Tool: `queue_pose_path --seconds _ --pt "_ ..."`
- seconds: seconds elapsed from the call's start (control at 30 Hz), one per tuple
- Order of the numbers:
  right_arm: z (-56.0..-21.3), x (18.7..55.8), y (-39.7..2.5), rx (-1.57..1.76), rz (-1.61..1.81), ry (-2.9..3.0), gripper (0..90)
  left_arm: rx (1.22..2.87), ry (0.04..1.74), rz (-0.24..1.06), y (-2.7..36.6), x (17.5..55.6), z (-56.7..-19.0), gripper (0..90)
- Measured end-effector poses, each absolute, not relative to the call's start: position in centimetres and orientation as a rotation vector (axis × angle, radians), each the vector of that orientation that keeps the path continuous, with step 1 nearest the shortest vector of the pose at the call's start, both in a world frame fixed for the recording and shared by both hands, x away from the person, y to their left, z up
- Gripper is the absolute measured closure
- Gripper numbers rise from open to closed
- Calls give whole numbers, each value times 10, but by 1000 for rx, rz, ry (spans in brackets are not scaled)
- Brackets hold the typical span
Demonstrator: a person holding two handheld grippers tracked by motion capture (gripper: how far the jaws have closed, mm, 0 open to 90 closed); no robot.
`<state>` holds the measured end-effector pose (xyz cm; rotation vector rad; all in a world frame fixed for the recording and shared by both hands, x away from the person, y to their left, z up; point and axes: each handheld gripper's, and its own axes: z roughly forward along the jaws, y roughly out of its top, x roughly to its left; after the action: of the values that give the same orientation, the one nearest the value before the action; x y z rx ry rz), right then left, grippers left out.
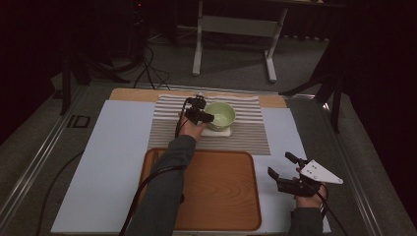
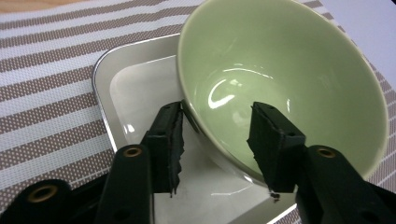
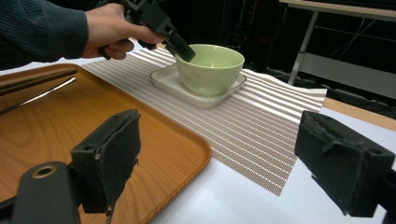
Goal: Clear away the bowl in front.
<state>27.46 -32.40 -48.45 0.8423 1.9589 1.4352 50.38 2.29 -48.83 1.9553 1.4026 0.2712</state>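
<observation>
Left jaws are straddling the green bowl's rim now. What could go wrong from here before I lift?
1. The left gripper has one jaw inside and one outside the green bowl, at one side of the rim; with that off-centre hold the bowl may tilt or slip on lifting.
2. The bowl sits in the white square dish; a tipping bowl could knock or drag it across the striped mat.

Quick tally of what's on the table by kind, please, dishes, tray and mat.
Bowls: 1, green bowl
Plates: 1, white square plate under the bowl
Trays: 1, wooden tray
Mats: 1, striped placemat
Total: 4
</observation>
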Motion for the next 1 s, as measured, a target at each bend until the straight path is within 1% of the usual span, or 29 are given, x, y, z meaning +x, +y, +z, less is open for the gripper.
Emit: queue_pose_path --seconds 0.27,0.47,0.53,0.67,0.73,0.9,1.0 --pt "-484 275 -324 841 1440 1958 139 1987 1465 298 18 514 -491 657" --pt "-484 275 -324 841 1444 1956 138 1982 1501 336 20 515 -491 769" --pt "-484 275 -324 841 1443 1957 138 1980 1511 321 21 515 -493 782" --pt "-484 275 -325 844 1445 1953 138 1985 1521 290 19 516 -499 780" --pt "-484 275 -325 843 1445 1953 139 1981 1529 293 18 516 -500 784" --pt "-484 275 -325 845 1449 1951 138 1947 1571 272 21 518 -499 841" --pt "-483 275 -326 845 1450 1950 138 1932 1580 270 21 518 -499 844"
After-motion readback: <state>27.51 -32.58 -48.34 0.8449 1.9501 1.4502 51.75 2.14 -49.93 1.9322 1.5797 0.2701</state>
